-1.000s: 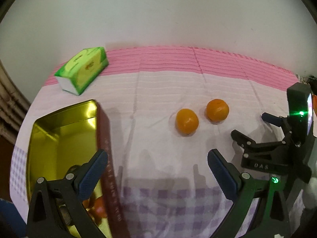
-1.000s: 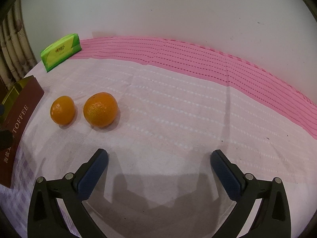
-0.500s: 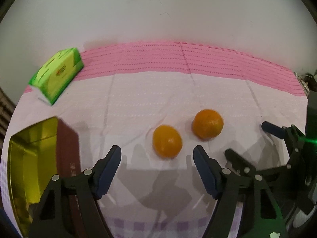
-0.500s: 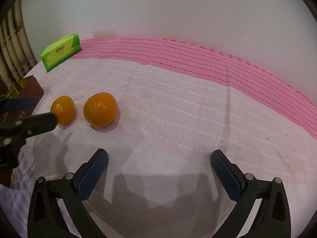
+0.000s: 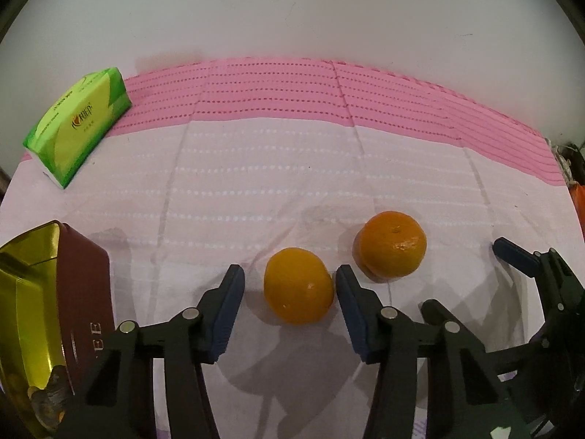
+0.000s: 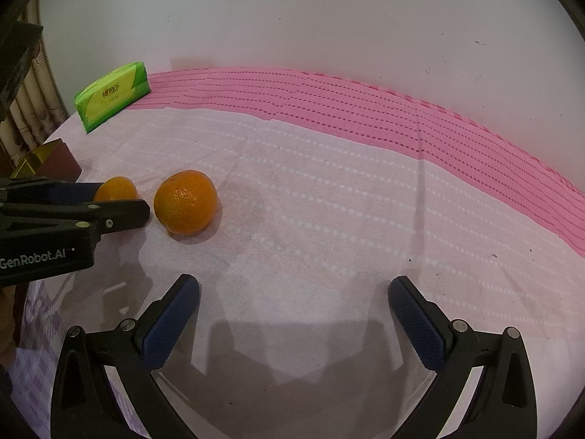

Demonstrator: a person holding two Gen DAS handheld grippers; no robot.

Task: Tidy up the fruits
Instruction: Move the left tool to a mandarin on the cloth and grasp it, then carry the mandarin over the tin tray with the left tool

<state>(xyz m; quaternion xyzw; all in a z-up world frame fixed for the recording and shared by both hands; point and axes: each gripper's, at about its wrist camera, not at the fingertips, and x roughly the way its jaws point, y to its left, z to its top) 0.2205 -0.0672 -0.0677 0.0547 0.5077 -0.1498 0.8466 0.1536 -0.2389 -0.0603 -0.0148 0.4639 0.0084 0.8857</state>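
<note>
At your far left the gold-lined tin point(image 5: 33, 292) sits open, cut off by the frame; something dark lies in its bottom corner, too dim to name. Behind it the green tissue pack point(image 5: 78, 124) lies angled on the table point(image 5: 256, 183). Your left gripper point(image 5: 289, 285) has its fingers spread around the small orange point(image 5: 298, 291), the right one touching it. The big orange point(image 5: 391, 244) sits just right, stem end up. Your right gripper point(image 6: 292, 303) is spread wide, holding nothing.

Orange fruits point(image 5: 298, 285), pink dotted cloth point(image 5: 256, 183) (green tissue pack point(image 5: 78, 124))
</note>
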